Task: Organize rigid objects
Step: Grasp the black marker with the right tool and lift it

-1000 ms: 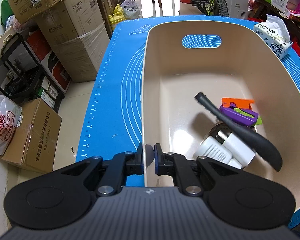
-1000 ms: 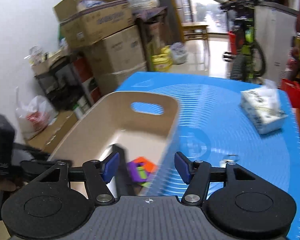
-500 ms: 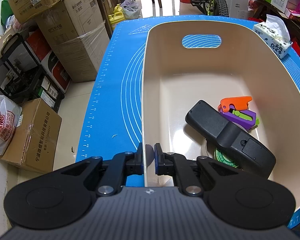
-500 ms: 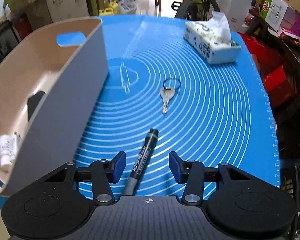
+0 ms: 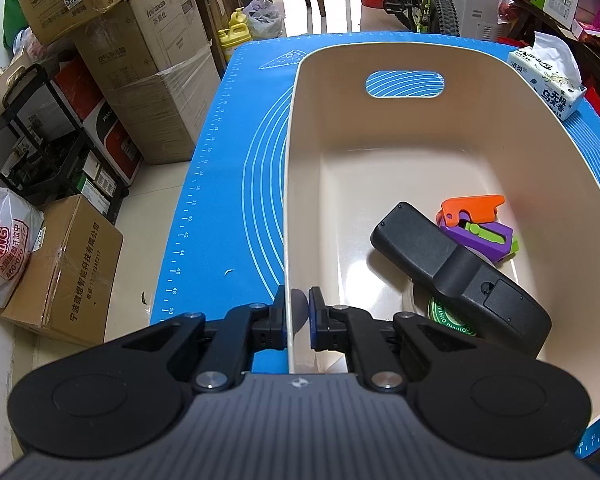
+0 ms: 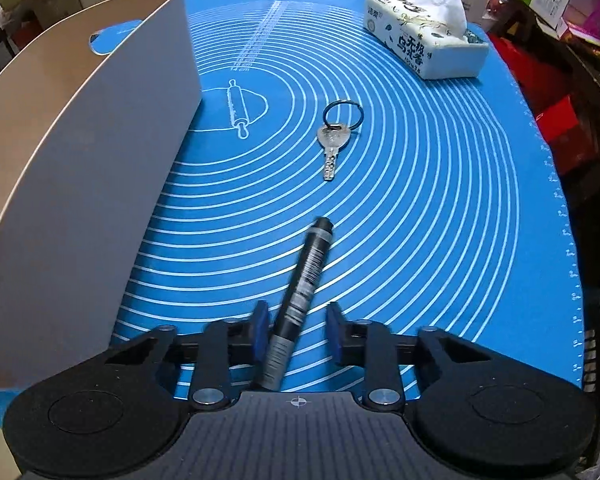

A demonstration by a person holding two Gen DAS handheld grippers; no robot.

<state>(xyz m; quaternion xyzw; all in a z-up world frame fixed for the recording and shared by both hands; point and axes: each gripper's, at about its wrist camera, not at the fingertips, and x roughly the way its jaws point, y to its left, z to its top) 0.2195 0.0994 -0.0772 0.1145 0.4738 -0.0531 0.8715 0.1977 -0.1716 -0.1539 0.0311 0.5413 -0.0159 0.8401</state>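
Observation:
My left gripper [image 5: 298,312] is shut on the near left wall of the beige bin [image 5: 288,200]. In the bin lie a black handheld device [image 5: 452,272], an orange and purple toy [image 5: 476,220] and a green tape roll [image 5: 448,316], partly hidden under the device. In the right wrist view a black marker [image 6: 308,276] lies on the blue mat [image 6: 420,200], its rear end between the jaws of my right gripper [image 6: 298,324]. Those jaws are closing; the left pad is at the marker and a gap remains on the right. A silver key [image 6: 332,140] on a ring lies farther out.
A tissue box [image 6: 424,48] stands at the mat's far right corner. The bin's grey outer wall [image 6: 80,180] rises just left of my right gripper. Cardboard boxes [image 5: 148,80] and a shelf rack crowd the floor left of the table; a bicycle stands behind.
The black device dropped and settled flat in the bin. My right gripper swung from over the bin down to the mat, came over the marker and narrowed its jaws. The left gripper stayed put.

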